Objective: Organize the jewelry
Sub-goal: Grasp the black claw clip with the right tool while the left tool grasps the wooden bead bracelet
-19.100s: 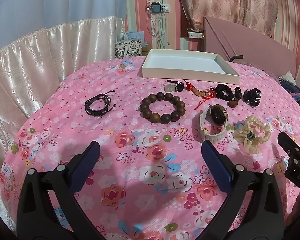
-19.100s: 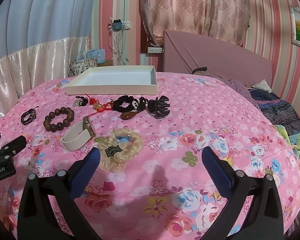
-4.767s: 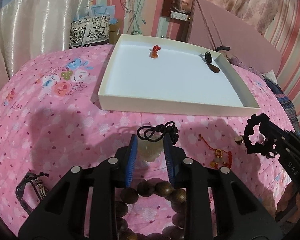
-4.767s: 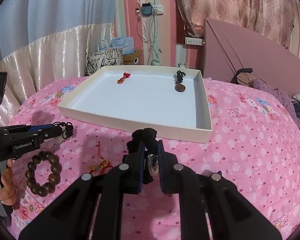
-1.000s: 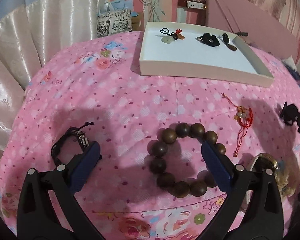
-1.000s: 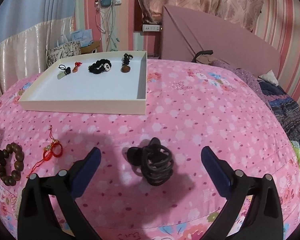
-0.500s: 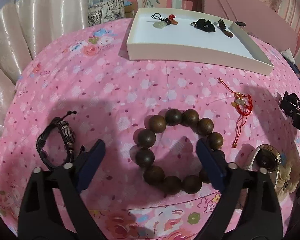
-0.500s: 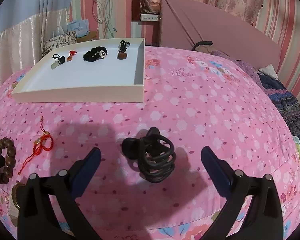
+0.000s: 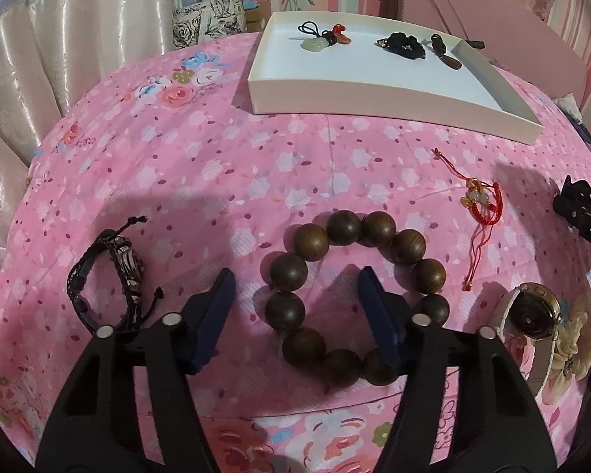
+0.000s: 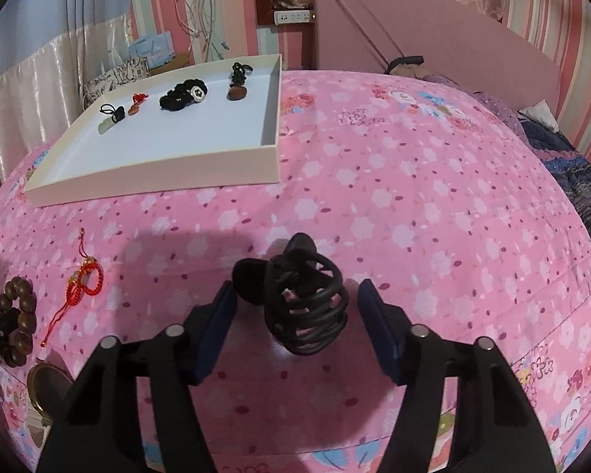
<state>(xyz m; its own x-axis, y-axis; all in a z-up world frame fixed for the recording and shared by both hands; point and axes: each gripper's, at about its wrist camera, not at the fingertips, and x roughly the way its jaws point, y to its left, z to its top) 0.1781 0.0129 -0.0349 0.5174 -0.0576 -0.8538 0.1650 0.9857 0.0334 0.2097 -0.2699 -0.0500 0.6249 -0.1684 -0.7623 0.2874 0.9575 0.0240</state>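
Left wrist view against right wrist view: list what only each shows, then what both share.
Only the left wrist view shows the black braided bracelet, the whole white-strapped watch and the cream scrunchie, with the open left tongs straddling one side of the wooden bead bracelet.

Only the right wrist view shows the black claw hair clip, lying between the open right tongs, plus the headboard.

Both show the white tray holding four small pieces, the red cord charm and the bead bracelet on the pink floral bedspread.

Pink floral bed (image 9: 224, 165): tray (image 9: 374, 98), bead bracelet (image 9: 354, 295), hair claw (image 10: 303, 299).
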